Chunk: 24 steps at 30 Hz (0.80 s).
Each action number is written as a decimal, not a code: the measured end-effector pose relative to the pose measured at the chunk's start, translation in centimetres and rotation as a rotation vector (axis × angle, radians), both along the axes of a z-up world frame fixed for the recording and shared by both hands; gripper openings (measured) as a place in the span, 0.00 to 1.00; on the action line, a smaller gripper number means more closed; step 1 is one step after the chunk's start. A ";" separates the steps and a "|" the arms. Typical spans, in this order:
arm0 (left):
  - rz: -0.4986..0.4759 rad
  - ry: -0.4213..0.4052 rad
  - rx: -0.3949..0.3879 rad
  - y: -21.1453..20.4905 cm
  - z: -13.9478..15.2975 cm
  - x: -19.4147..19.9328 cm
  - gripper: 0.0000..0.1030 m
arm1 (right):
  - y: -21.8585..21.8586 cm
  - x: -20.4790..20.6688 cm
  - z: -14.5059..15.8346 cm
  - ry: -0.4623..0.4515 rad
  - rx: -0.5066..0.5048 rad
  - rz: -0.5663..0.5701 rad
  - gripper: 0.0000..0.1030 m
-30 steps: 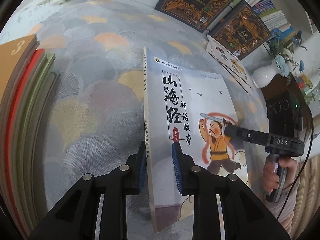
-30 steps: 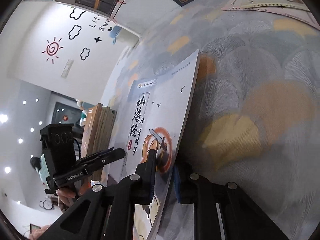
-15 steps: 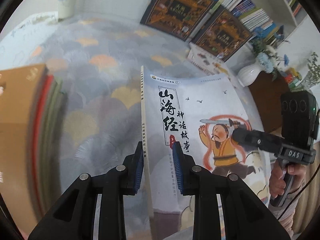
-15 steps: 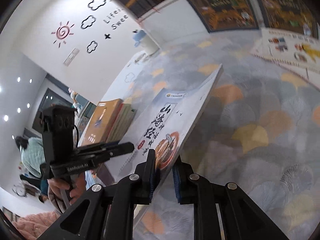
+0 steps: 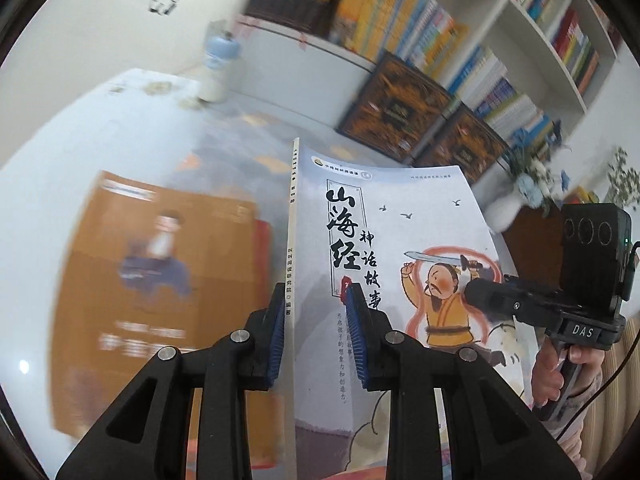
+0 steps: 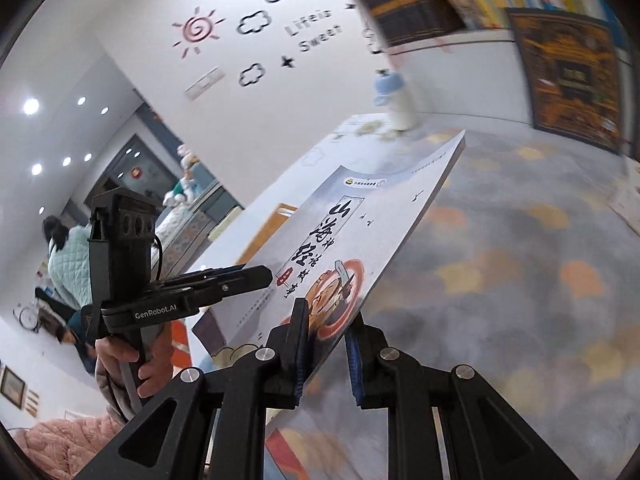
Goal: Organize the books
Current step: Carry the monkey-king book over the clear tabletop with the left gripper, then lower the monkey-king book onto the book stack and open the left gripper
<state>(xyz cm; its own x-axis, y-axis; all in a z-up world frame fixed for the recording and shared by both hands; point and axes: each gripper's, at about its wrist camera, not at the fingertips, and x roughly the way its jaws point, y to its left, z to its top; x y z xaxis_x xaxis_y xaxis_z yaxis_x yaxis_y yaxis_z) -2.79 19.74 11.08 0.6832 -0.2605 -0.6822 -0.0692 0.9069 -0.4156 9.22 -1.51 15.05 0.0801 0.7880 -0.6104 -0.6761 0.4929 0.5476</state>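
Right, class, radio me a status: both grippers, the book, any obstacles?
Left gripper shut on picture book spine. Right gripper shut on opposite edge. Book airborne above orange-covered stack. Path clear.

Each gripper is matt black plastic: the left gripper (image 5: 316, 332) and the right gripper (image 6: 326, 346) both show two angular fingers with triangular cut-outs, round silver screw heads along the links, and ribbed blue pads (image 5: 276, 344) on the inner faces. Seen from the opposite camera, each tool carries a boxy black camera block with three round lenses on top, a black cable trailing from it, and a pistol-style handle; one body is lettered "DAS" in white, the other "GenRobot.AI". A fuzzy pink sleeve (image 6: 66, 442) shows below the hand (image 6: 132, 364) on the left handle
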 end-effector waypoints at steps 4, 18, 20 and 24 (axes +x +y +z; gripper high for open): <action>0.090 -0.006 0.027 3.3 0.0 -1.3 0.25 | 4.4 -0.3 0.1 -0.008 0.013 0.059 0.17; 0.233 0.105 0.087 9.8 -3.8 -2.6 0.28 | 14.8 -1.0 -5.4 0.081 -0.054 0.160 0.17; 0.238 0.112 0.074 10.0 -4.4 -2.5 0.28 | 15.1 -0.8 -6.3 0.097 -0.068 0.156 0.17; 0.249 0.094 0.071 10.3 -4.7 -2.5 0.31 | 15.0 -0.7 -7.5 0.116 -0.077 0.147 0.17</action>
<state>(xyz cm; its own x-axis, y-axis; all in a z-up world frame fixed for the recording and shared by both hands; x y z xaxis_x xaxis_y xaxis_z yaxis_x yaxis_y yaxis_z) -5.29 30.08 6.35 0.6528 -0.0417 -0.7563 -0.3292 0.8837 -0.3328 8.53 13.50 7.56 -0.1070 0.7369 -0.6674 -0.6787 0.4364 0.5907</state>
